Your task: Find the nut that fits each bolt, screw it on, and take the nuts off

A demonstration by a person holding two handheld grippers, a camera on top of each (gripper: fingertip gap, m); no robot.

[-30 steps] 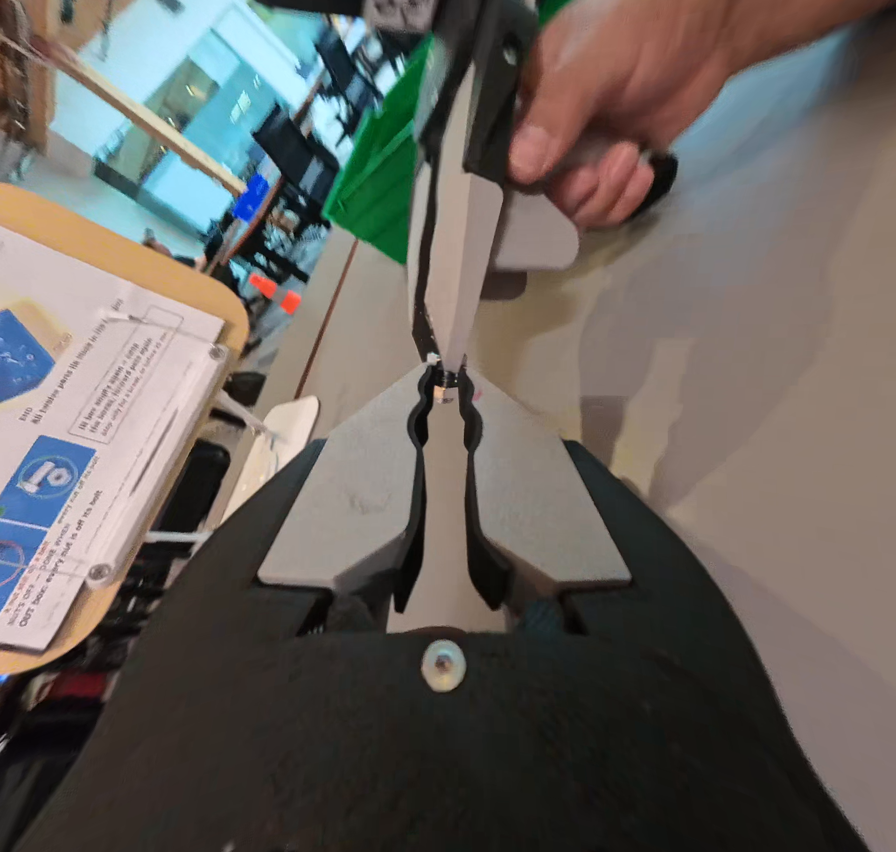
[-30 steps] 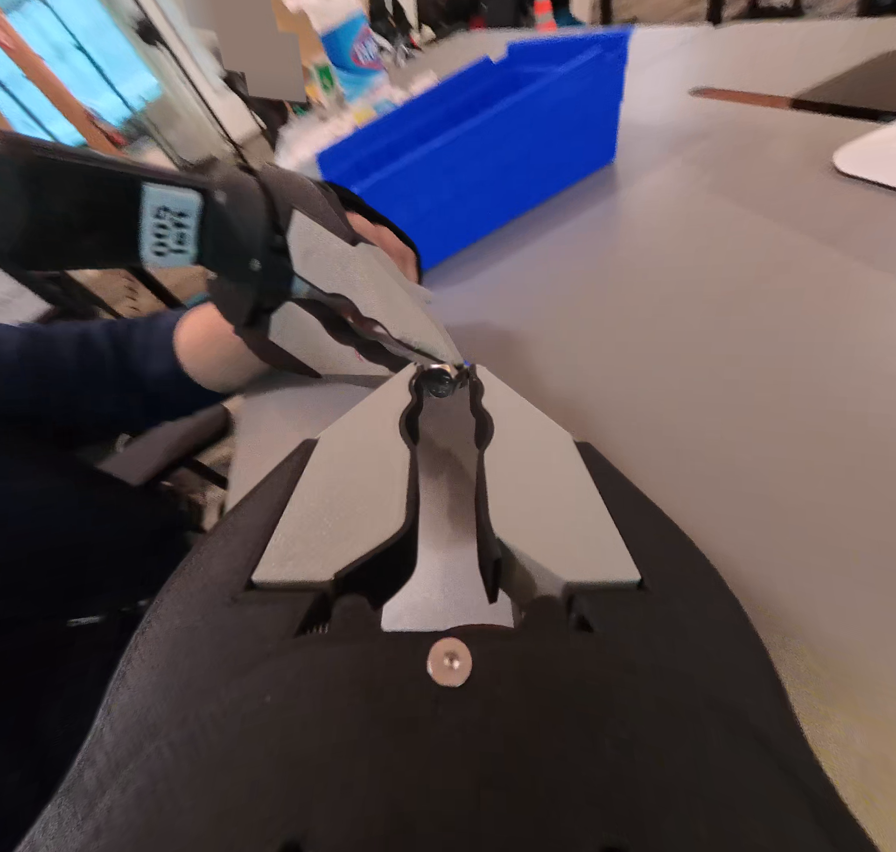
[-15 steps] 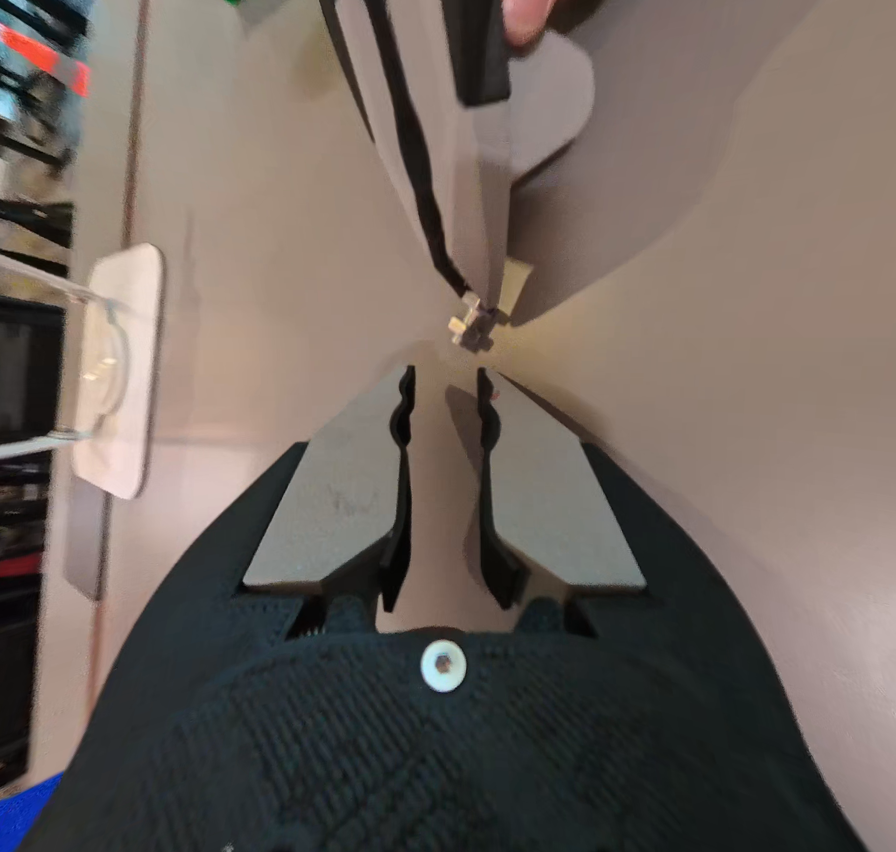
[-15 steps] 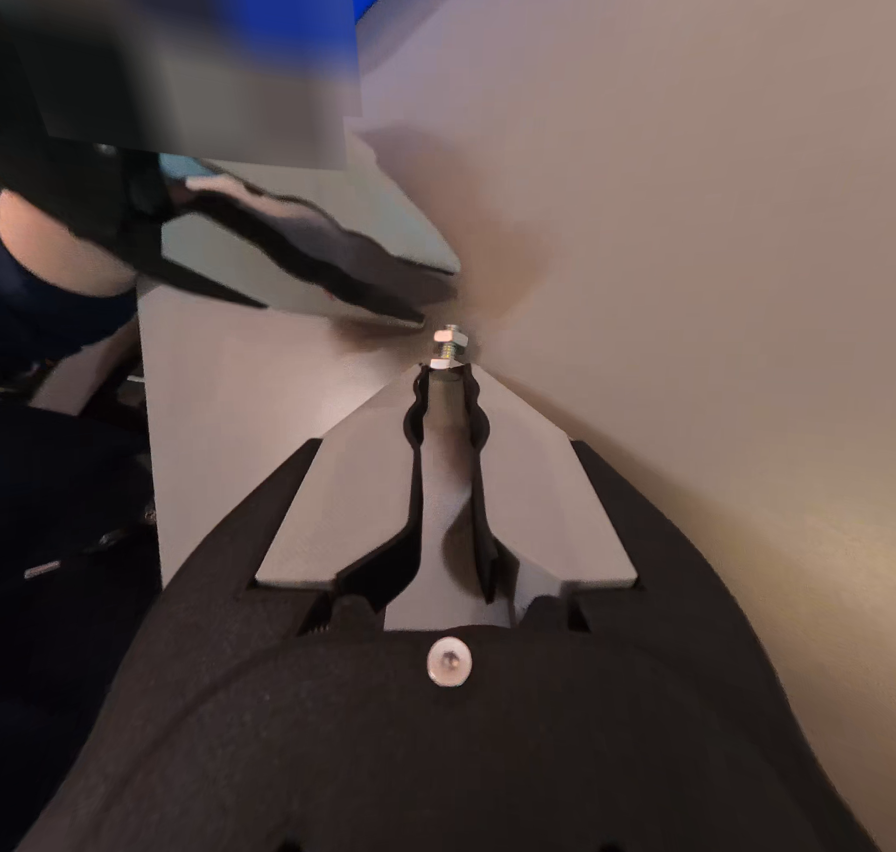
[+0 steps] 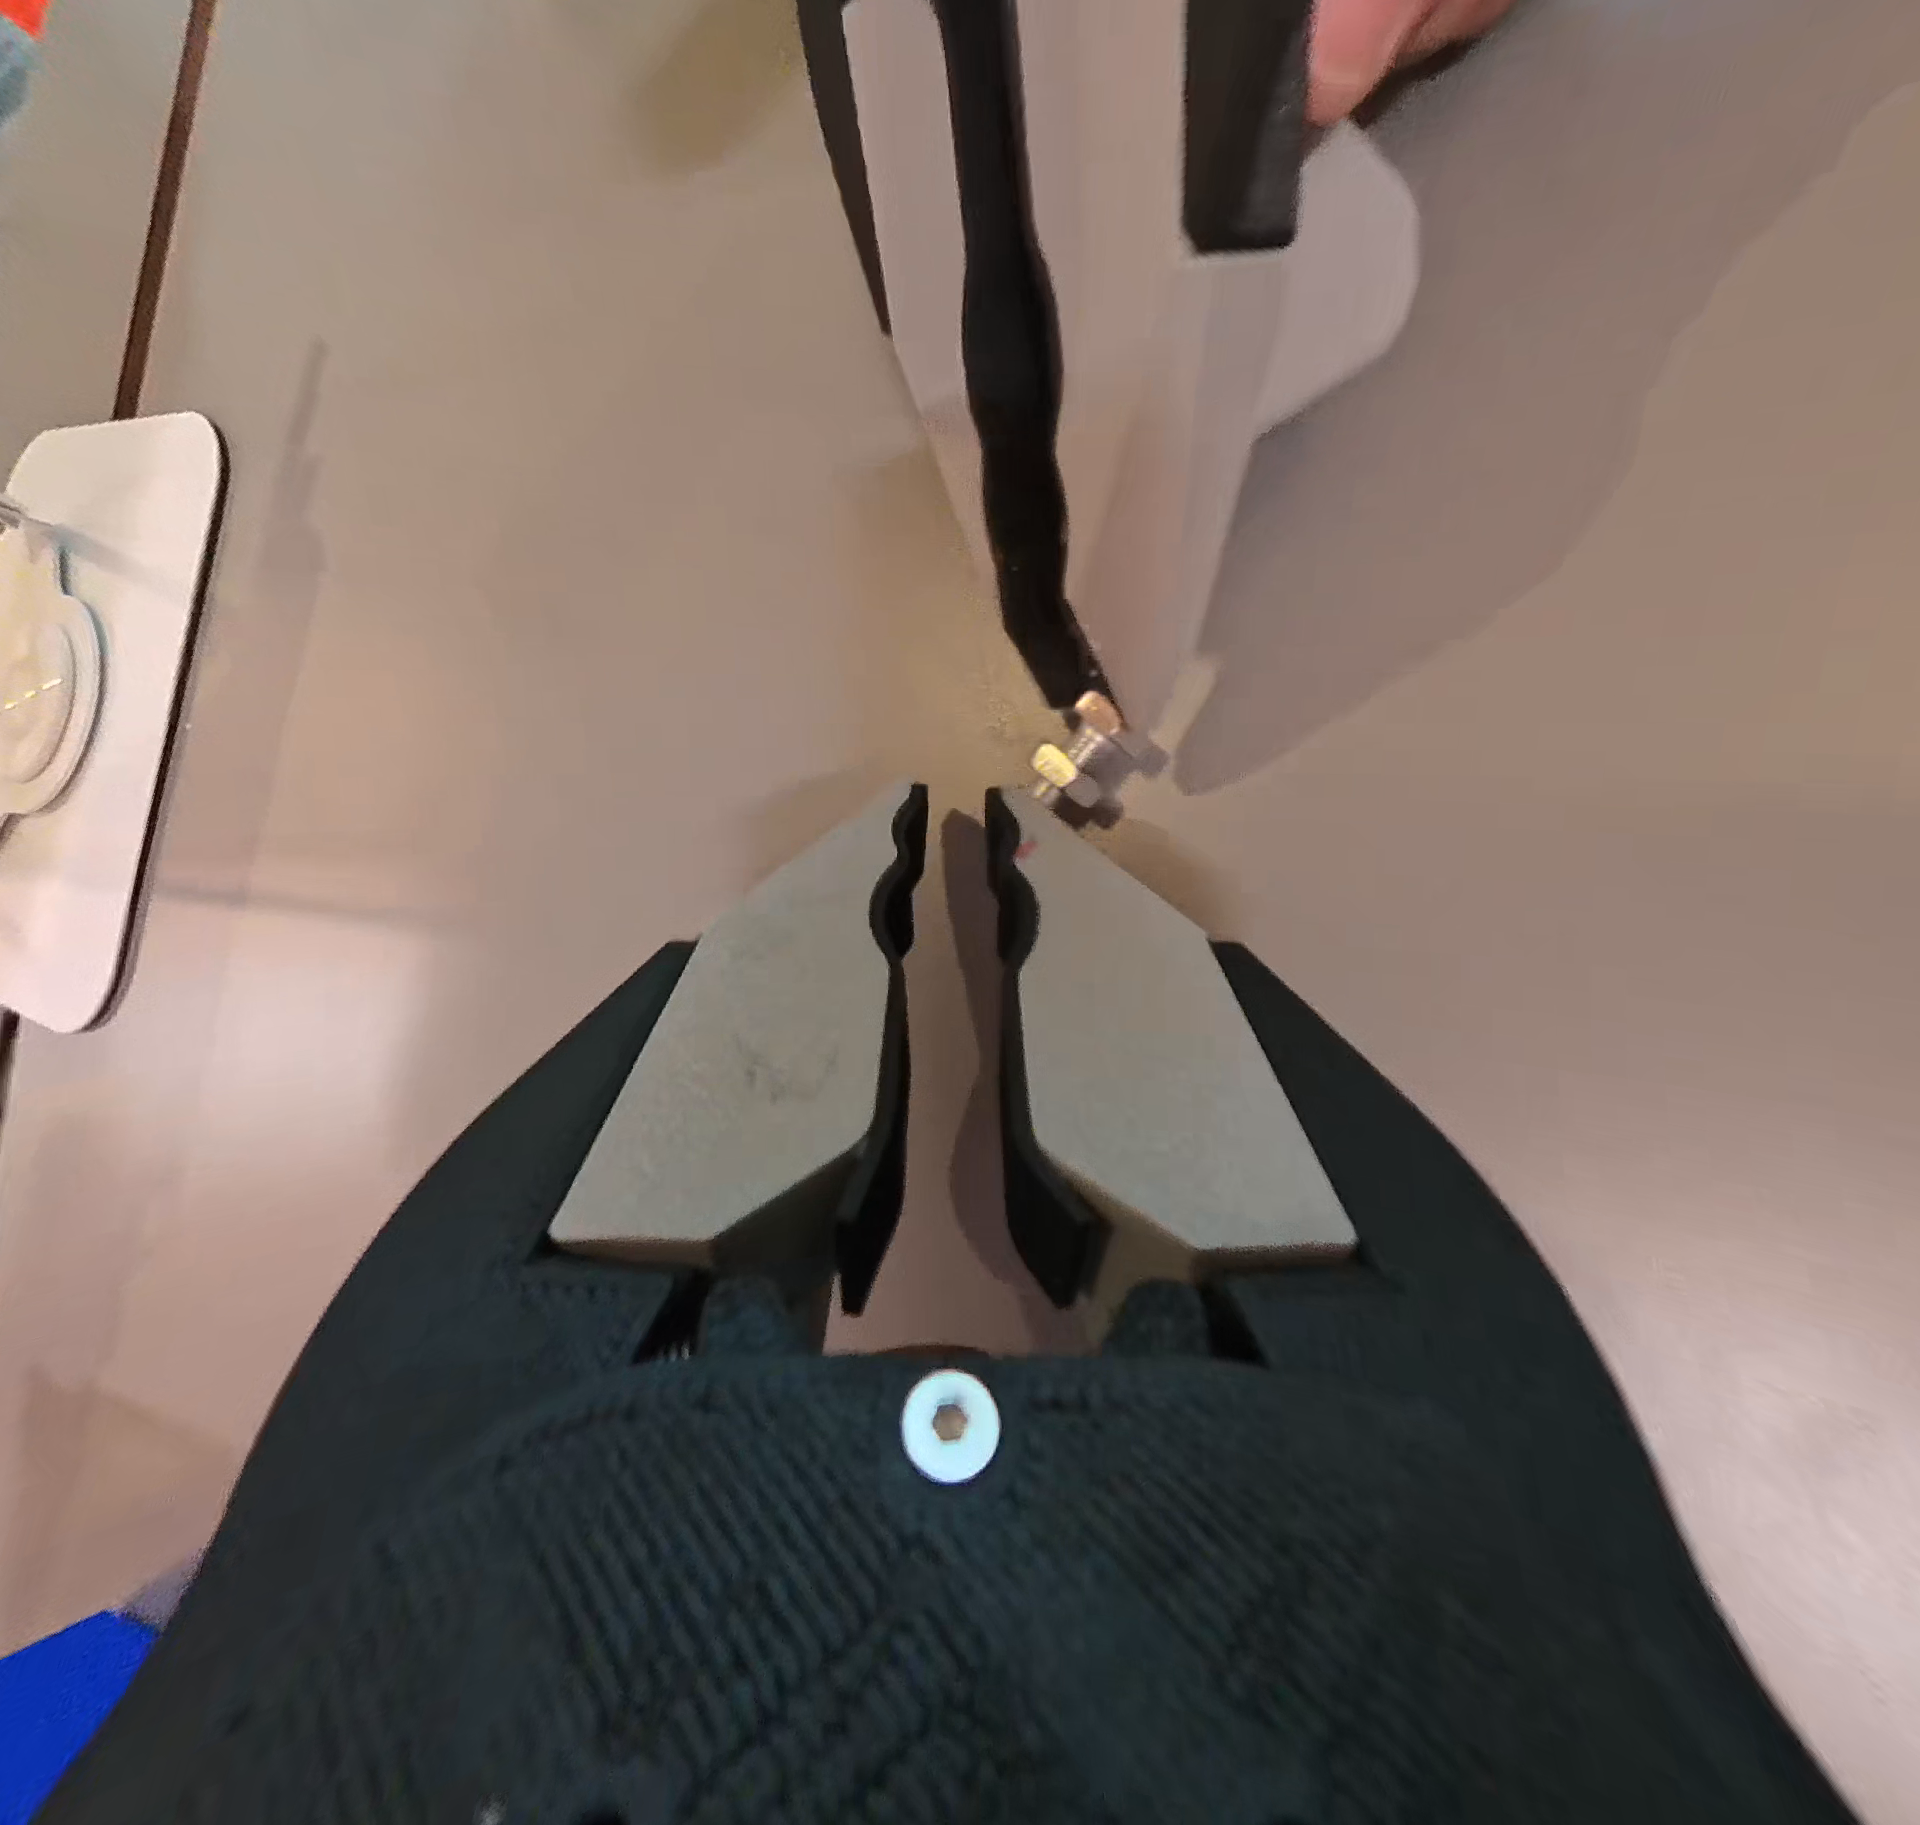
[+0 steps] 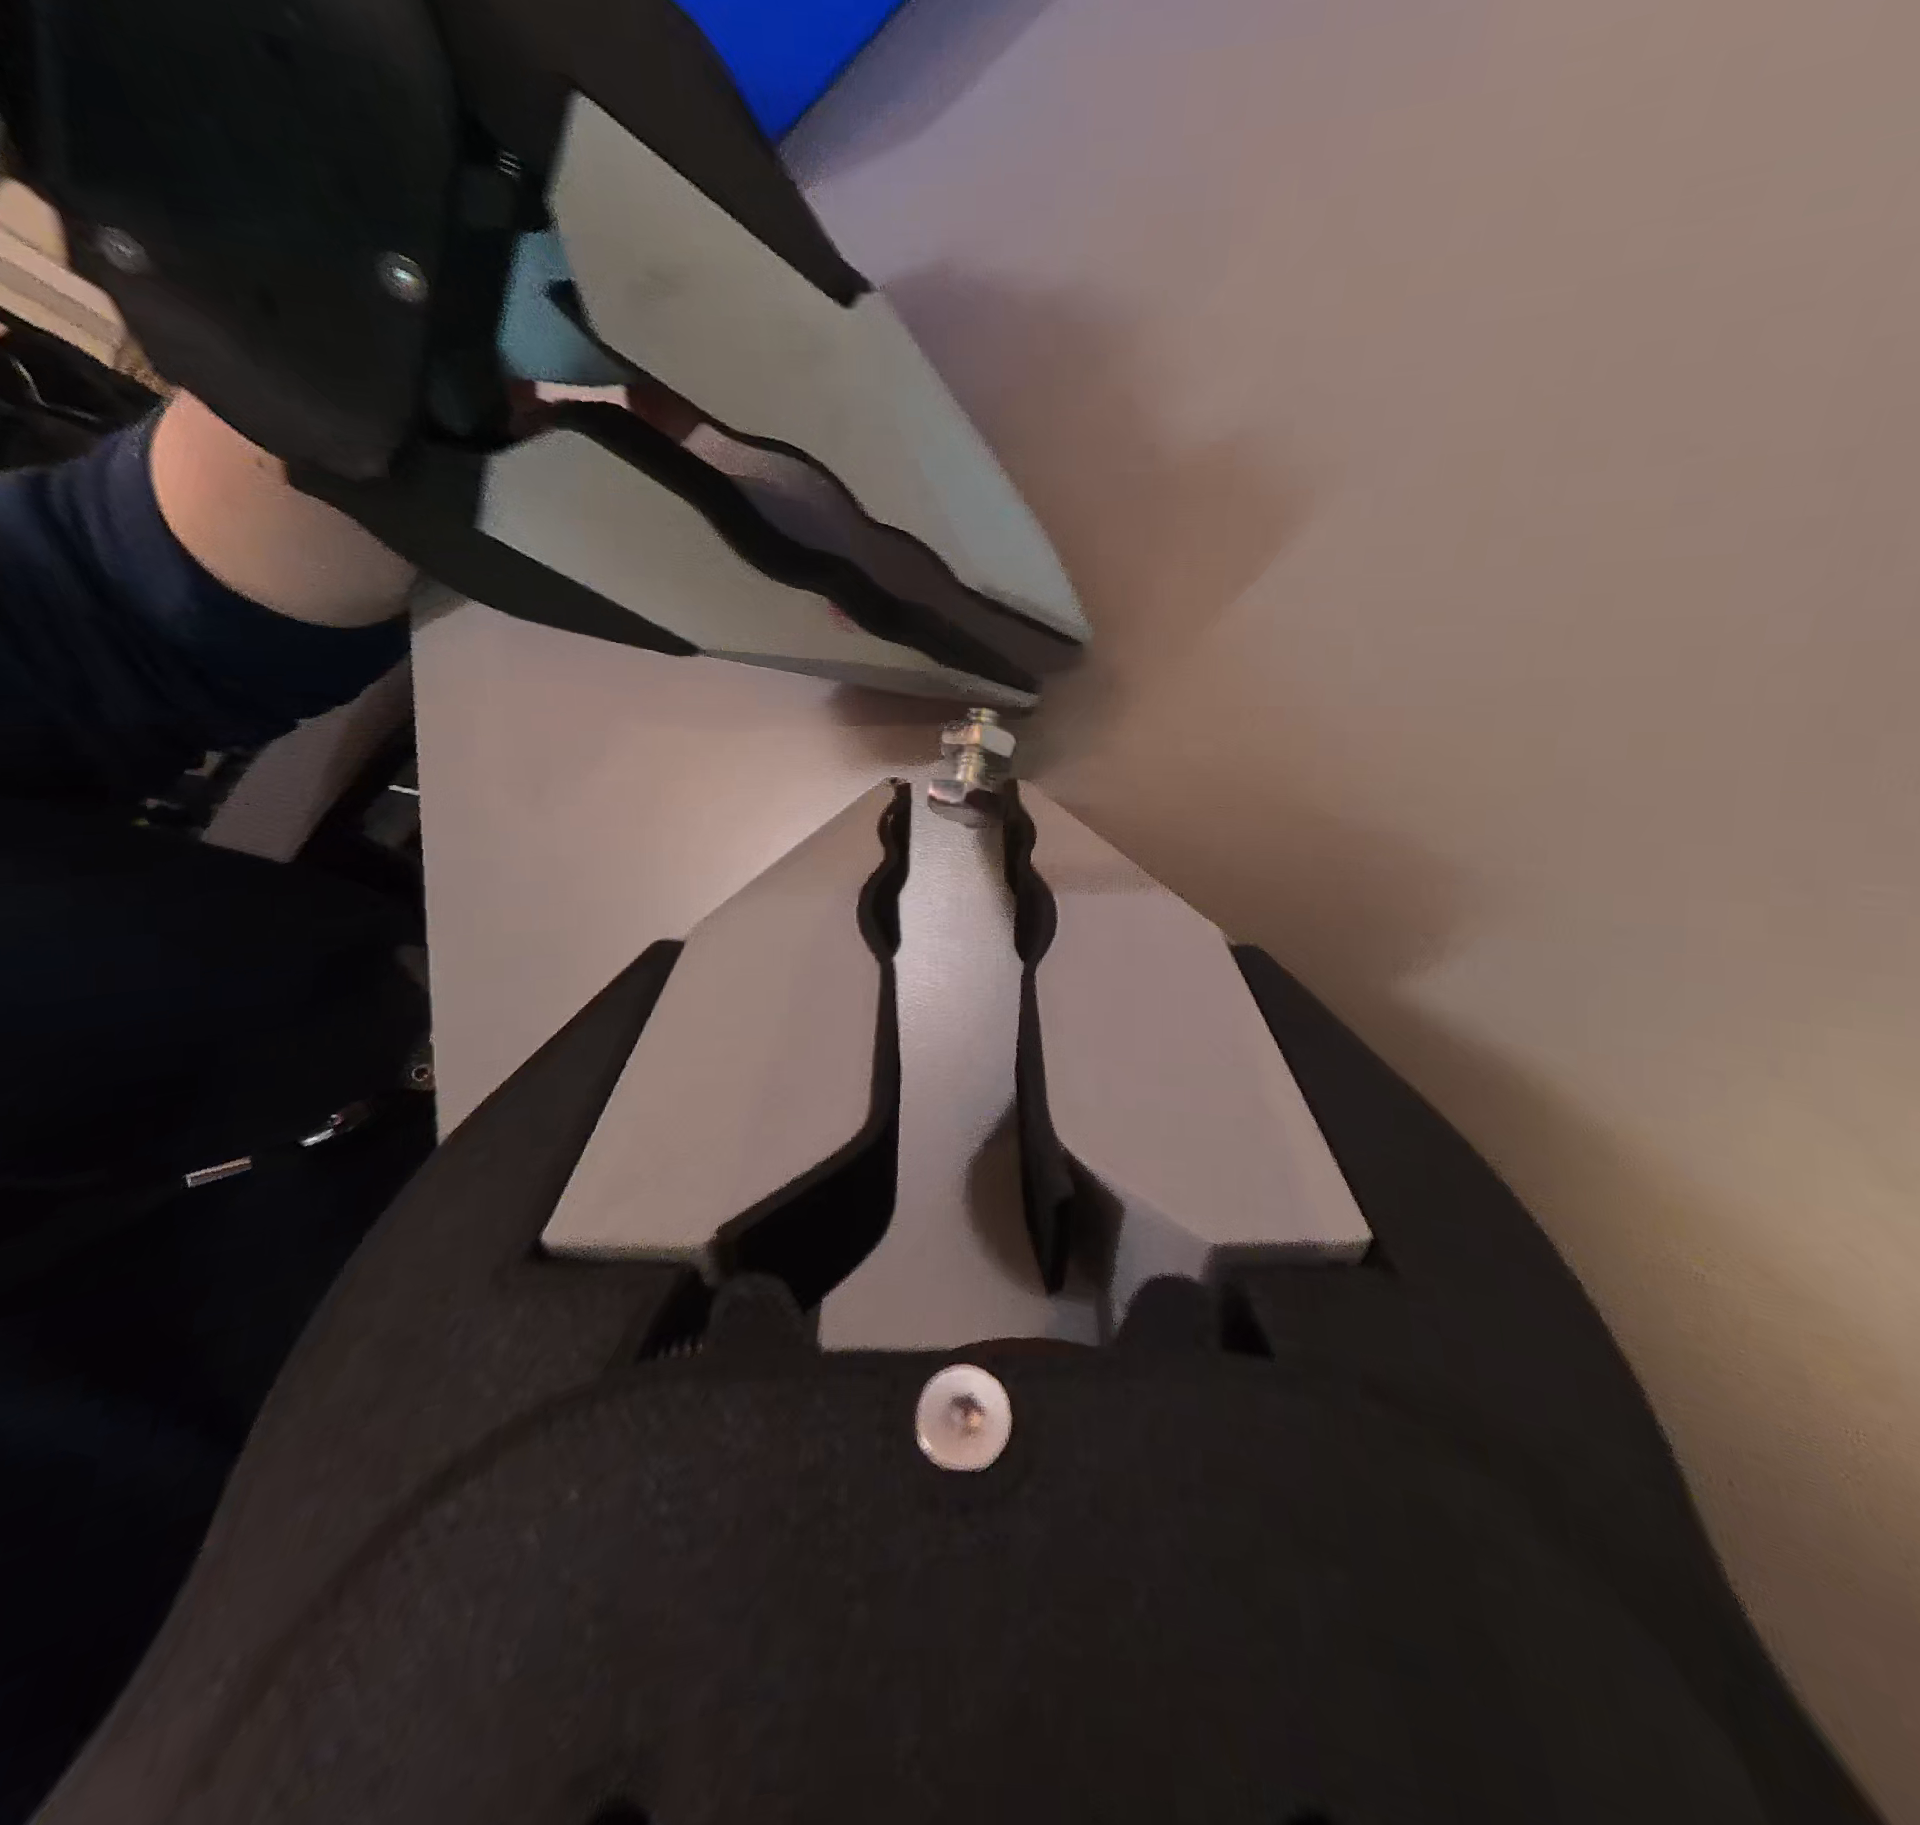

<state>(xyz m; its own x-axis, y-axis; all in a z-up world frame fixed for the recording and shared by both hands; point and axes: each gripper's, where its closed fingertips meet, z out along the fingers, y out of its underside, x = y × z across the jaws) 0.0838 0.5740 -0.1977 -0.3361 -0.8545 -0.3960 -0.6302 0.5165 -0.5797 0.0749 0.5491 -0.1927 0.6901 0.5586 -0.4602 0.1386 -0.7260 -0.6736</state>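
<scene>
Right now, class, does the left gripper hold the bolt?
No, the left gripper has nothing between its fingers; the bolt sits beyond them, off to one side.

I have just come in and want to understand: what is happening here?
A person works two handheld grippers over a pale table. The small silver bolt with a hex nut has its head between the right gripper's fingertips, with a narrow gap at one pad. The left gripper, open and empty, hovers beside the nut end.
</scene>
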